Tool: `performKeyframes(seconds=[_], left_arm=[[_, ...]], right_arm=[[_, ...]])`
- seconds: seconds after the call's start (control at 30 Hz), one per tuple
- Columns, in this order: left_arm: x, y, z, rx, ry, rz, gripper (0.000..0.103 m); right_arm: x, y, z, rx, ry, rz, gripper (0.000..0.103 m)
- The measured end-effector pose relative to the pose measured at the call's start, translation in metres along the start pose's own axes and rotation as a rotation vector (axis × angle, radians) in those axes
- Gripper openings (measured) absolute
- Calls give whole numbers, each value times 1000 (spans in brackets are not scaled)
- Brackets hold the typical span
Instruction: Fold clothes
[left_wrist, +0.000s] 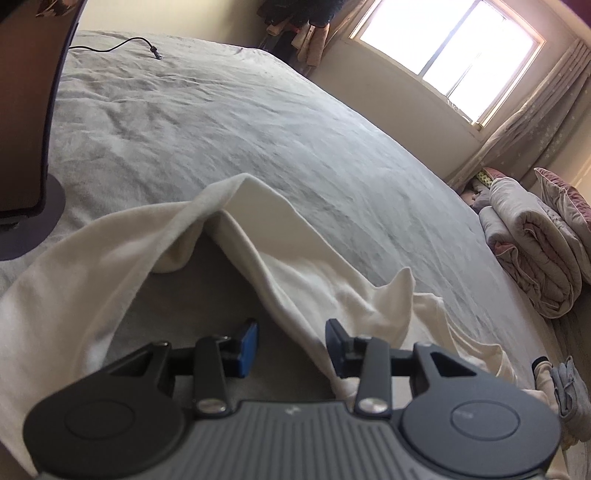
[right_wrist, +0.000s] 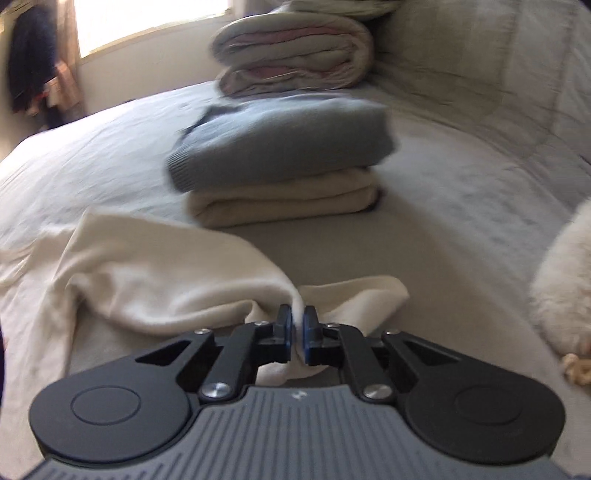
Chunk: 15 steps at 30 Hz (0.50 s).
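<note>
A cream garment (left_wrist: 92, 258) lies rumpled on the grey bed sheet (left_wrist: 258, 129), one part raised in a tent-like fold. My left gripper (left_wrist: 291, 343) stands open low over it. A fold edge of the garment runs beside its right fingertip (left_wrist: 336, 341), and the pads do not press on it. In the right wrist view my right gripper (right_wrist: 297, 328) is shut on a pinched ridge of the same cream garment (right_wrist: 159, 273), with cloth bunched between the blue pads. Beyond it sits a stack: a folded grey-blue sweater (right_wrist: 280, 147) on a folded cream piece (right_wrist: 284, 206).
A rolled duvet (right_wrist: 295, 55) lies behind the stack and shows as the duvet (left_wrist: 528, 251) at the bed's right side. A dark stand (left_wrist: 26, 147) rises at the left, with a black cable (left_wrist: 122, 46) on the sheet. Something white and furry (right_wrist: 565, 288) lies to the right.
</note>
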<state>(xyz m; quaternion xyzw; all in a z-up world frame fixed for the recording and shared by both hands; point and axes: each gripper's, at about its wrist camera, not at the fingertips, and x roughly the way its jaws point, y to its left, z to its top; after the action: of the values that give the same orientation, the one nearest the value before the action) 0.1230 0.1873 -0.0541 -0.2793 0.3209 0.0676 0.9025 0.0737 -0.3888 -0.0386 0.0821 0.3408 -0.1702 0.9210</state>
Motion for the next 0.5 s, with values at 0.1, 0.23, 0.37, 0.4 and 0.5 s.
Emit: performKeyframes(seconds=[0.1, 0.23, 0.37, 0.4, 0.5], left_arm=[[0, -2, -1, 10, -2, 6, 39], [-3, -2, 0, 6, 13, 4, 39], [-7, 0, 2, -2, 91, -71, 39], [-8, 1, 3, 0, 111, -96, 39], [-11, 7, 1, -15, 155, -164, 39]], right_arm=[[0, -19, 6, 52, -36, -37, 6], [3, -25, 4, 93, -31, -12, 11], [-8, -21, 5, 136, 1, 86, 22], [-12, -20, 5, 148, 3, 121, 35], [-30, -19, -1, 192, 5, 258, 42]])
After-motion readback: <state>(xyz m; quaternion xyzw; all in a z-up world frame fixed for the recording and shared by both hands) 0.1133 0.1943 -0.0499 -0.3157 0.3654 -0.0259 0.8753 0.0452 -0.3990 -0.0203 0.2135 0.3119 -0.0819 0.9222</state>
